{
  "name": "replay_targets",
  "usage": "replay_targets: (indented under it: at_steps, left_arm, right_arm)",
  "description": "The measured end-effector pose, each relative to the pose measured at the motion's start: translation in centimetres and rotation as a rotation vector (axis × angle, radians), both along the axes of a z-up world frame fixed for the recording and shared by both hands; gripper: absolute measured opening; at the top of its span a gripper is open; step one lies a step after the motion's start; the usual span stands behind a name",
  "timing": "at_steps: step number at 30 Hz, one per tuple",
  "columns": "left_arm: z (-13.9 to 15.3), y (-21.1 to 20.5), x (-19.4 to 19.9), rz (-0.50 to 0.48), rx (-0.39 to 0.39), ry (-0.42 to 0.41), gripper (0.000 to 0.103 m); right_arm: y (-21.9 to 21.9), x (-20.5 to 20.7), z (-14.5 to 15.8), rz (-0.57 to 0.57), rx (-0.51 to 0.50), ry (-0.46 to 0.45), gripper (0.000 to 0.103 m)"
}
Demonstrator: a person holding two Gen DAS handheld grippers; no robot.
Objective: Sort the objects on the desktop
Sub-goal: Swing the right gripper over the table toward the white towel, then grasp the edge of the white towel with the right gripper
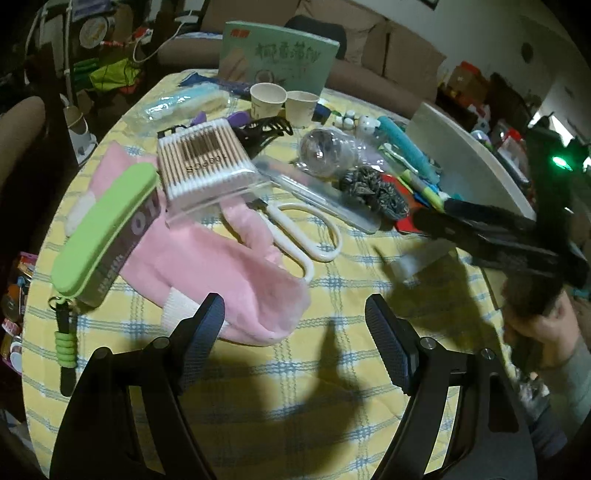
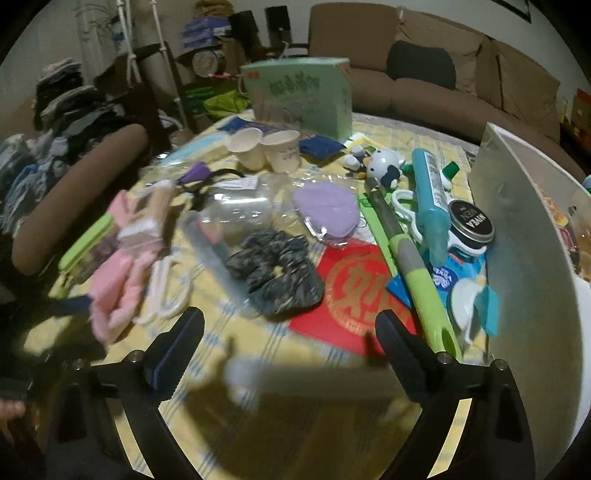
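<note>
Just above the yellow checked tablecloth [image 1: 332,295], the left gripper [image 1: 295,339] and right gripper [image 2: 290,343] both gape wide and empty over bare cloth, the pink sock [image 1: 221,280] beside the left fingers and the red envelope [image 2: 351,291] near the right, white bin [image 2: 524,236] beyond.

brown sofa [image 2: 461,74], white wall [image 2: 480,14], dim room
</note>
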State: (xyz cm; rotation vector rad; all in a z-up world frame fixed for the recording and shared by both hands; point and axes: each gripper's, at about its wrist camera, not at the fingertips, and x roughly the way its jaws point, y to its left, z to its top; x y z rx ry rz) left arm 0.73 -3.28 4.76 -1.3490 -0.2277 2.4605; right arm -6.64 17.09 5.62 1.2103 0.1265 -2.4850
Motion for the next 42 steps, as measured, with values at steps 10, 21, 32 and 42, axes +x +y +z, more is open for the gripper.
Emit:
replay_targets:
  at_steps: [10,21,32,42]
  left_arm:
    - [3.1,2.1,1.7,-0.062,0.066,0.057,0.083]
    - [7.6,17.3,8.8,-0.355,0.223,0.025,0.096]
    - [5.2,34.3,15.5,-0.478,0.197,-0.053,0.103]
    - [2.2,39.8,15.3,-0.437,0.078,-0.103,0.103]
  right_arm:
    - [1.3,-0.8,-0.4,-0.031,-0.008,-0.035,0.080]
    - [18.5,16.5,11.5,-0.012,-0.044,0.074,0.089]
    - [38.8,25.5,8.6,-0.402,-0.015,-0.005,0.092]
    - [45.3,25.7,3.9,-0.534,-0.088,-0.160,0.092]
